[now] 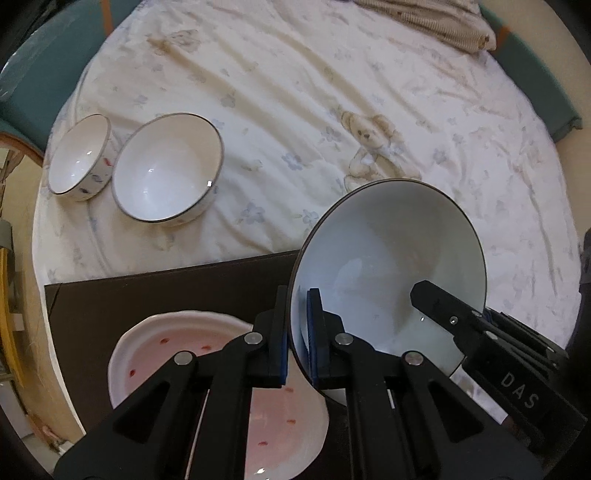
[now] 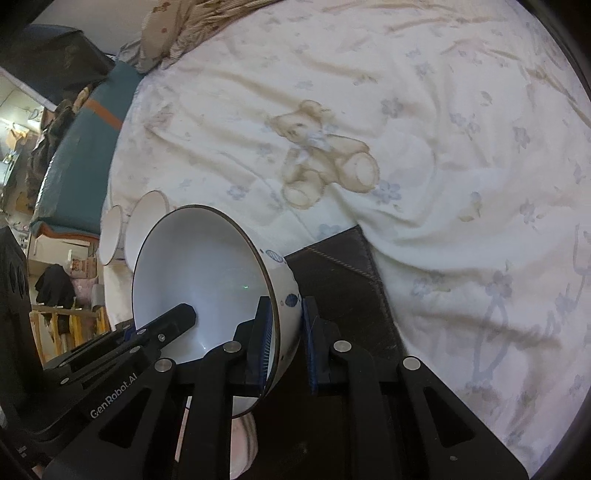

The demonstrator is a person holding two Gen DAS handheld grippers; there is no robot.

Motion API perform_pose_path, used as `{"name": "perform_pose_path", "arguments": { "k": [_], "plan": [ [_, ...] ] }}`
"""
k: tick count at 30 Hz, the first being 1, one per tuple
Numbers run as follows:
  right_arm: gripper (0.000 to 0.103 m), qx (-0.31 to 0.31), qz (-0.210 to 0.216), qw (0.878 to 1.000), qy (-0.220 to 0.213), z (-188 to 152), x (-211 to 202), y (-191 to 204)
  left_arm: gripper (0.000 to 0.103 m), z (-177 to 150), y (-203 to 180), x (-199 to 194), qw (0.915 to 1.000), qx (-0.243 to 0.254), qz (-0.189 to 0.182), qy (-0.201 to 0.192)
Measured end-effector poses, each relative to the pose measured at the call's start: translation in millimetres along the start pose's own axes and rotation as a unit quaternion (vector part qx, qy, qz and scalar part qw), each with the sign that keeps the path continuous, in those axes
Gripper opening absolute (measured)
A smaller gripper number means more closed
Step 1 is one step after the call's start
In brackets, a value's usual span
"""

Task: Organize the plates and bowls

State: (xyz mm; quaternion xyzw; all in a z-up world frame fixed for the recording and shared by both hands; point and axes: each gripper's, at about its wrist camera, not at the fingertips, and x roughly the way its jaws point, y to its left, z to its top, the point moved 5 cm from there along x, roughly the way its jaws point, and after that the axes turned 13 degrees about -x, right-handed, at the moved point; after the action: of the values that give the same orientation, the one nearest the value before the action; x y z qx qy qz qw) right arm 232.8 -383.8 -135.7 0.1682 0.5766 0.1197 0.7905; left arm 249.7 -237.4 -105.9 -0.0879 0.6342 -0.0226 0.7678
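A large white bowl with a dark rim and blue marks outside hangs tilted above the dark mat, held from both sides. My left gripper is shut on its left rim. My right gripper is shut on the opposite wall of the same bowl. Each view shows the other gripper's inner finger inside the bowl. A pink-white plate with red specks lies on the mat below the bowl. Two smaller white bowls sit side by side on the bed sheet, far left.
All of this lies on a bed with a cream sheet printed with a teddy bear. A folded beige blanket lies at the far edge. Teal bed edging and room clutter show at the left.
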Motion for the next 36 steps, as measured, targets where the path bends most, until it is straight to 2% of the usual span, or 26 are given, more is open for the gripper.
{"name": "perform_pose_path", "arguments": {
  "k": [4,12,17,21,23,27,30,36],
  "plan": [
    [0.018,-0.022,-0.001,1.0,-0.009,-2.6,-13.3,21.3,0.006,-5.9,15.5,-24.1,0.9998,0.002,-0.012,-0.015],
    [0.018,-0.064,0.006,0.998,-0.013,-32.4,-24.9,72.6,0.007,-34.8,57.7,-58.0,0.9989,0.024,0.004,-0.041],
    [0.018,-0.075,0.017,0.997,-0.013,-46.2,-27.6,98.1,0.008,-50.3,87.0,-71.7,0.9991,0.009,-0.018,-0.037],
    [0.018,-0.087,0.026,0.996,-0.014,-61.1,-29.0,114.7,0.009,-68.9,106.5,-82.8,0.9981,0.008,-0.058,-0.021],
    [0.018,-0.08,0.039,0.996,-0.023,-75.1,-32.8,117.7,0.009,-79.2,114.4,-83.3,0.998,0.01,-0.061,-0.013],
    [0.018,-0.085,0.053,0.995,0.0,-99.6,-23.8,125.8,0.009,-88.0,132.7,-72.3,0.997,-0.003,-0.077,-0.002],
    [0.018,-0.093,0.049,0.994,0.006,-102.3,-16.2,130.8,0.008,-89.6,141.7,-60.5,0.9953,-0.023,-0.093,0.012],
    [0.017,-0.083,0.048,0.995,0.038,-107.9,7.3,127.1,0.008,-93.2,145.3,-44.9,0.9977,-0.01,-0.067,0.004]
  ]
}}
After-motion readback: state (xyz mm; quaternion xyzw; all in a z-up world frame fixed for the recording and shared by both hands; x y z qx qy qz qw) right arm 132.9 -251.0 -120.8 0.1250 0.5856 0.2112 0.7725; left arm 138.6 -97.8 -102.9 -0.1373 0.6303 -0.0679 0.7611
